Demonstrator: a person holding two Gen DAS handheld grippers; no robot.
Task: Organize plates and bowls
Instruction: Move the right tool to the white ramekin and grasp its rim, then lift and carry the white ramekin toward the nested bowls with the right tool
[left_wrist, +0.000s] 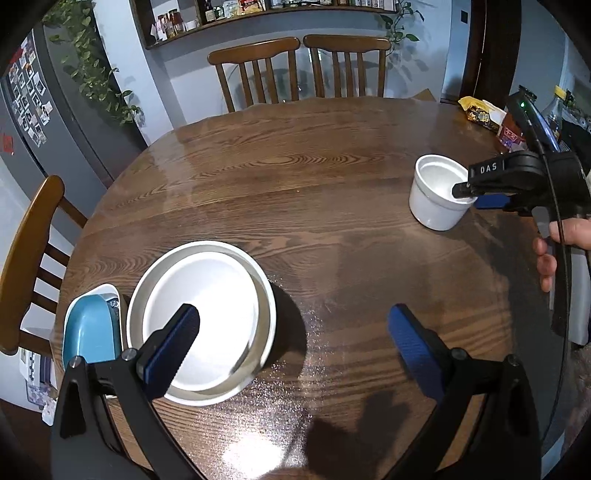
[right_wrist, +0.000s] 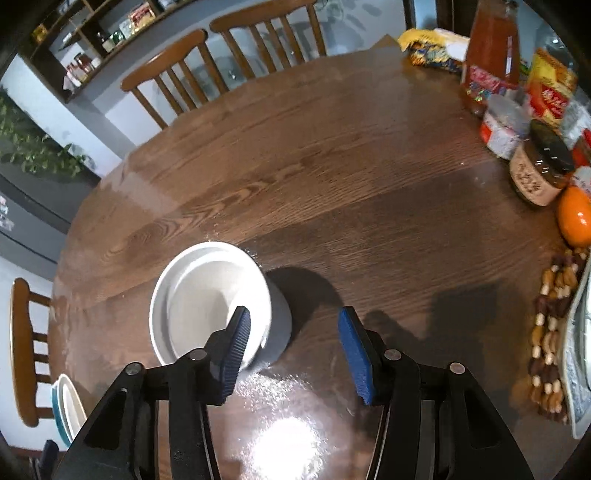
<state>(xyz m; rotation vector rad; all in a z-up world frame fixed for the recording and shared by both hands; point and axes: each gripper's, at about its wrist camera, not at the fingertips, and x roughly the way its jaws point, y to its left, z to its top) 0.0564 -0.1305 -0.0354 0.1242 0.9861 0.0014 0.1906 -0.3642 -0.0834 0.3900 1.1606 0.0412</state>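
Note:
A small white bowl (left_wrist: 437, 192) (right_wrist: 207, 299) stands on the round wooden table (left_wrist: 295, 177) at the right. My right gripper (left_wrist: 471, 196) (right_wrist: 293, 347) straddles its rim. One finger reaches inside the bowl, the other is outside, and the pads stand clear of the wall, so it is open. A wide, shallow white bowl (left_wrist: 201, 321) sits at the near left. My left gripper (left_wrist: 295, 328) is open wide, with its left finger (left_wrist: 177, 336) above that bowl and bare table between its fingers. A blue dish (left_wrist: 92, 332) lies on a white one at the table's left edge.
Jars, a red bottle (right_wrist: 491, 44), snack packets and an orange (right_wrist: 574, 221) crowd the table's right side, beside a tray with nuts (right_wrist: 550, 332). Wooden chairs (left_wrist: 299, 70) stand at the far side and the left. A hand (left_wrist: 554, 254) holds the right gripper.

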